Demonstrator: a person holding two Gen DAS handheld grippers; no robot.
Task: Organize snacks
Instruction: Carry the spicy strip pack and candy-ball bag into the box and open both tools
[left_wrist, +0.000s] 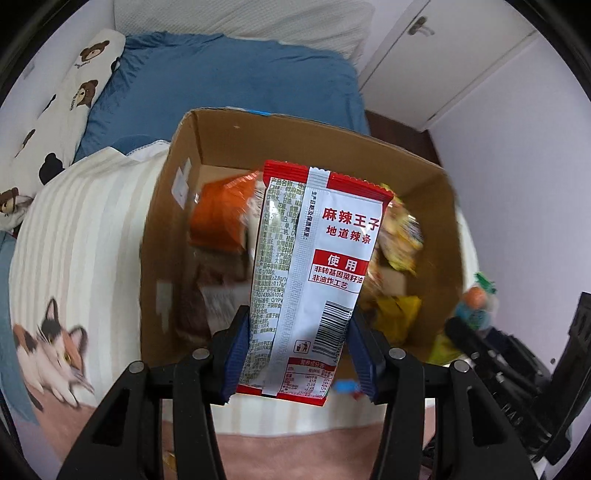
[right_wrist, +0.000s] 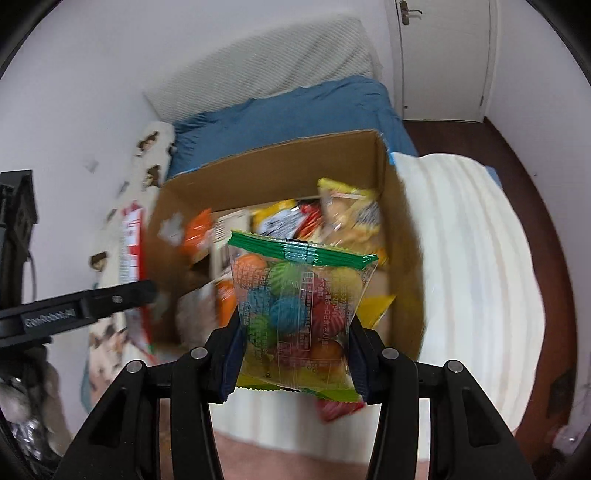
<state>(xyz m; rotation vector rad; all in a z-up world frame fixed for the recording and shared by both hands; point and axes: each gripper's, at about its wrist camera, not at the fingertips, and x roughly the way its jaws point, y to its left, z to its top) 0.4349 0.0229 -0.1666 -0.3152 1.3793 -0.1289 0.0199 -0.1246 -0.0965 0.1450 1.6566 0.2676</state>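
Observation:
My left gripper is shut on a red and white spicy-strip packet, held upright over the near edge of an open cardboard box. My right gripper is shut on a clear green-edged bag of coloured candy balls, held above the same box. The box holds several snack packets, among them an orange one and yellow ones. The left gripper and its packet show at the left of the right wrist view; the right gripper's candy bag shows at the right of the left wrist view.
The box stands on a bed with a cream striped blanket with a cat print, beside a blue quilt and a bear-print pillow. A red packet lies on the blanket by the box. White wall and door lie beyond.

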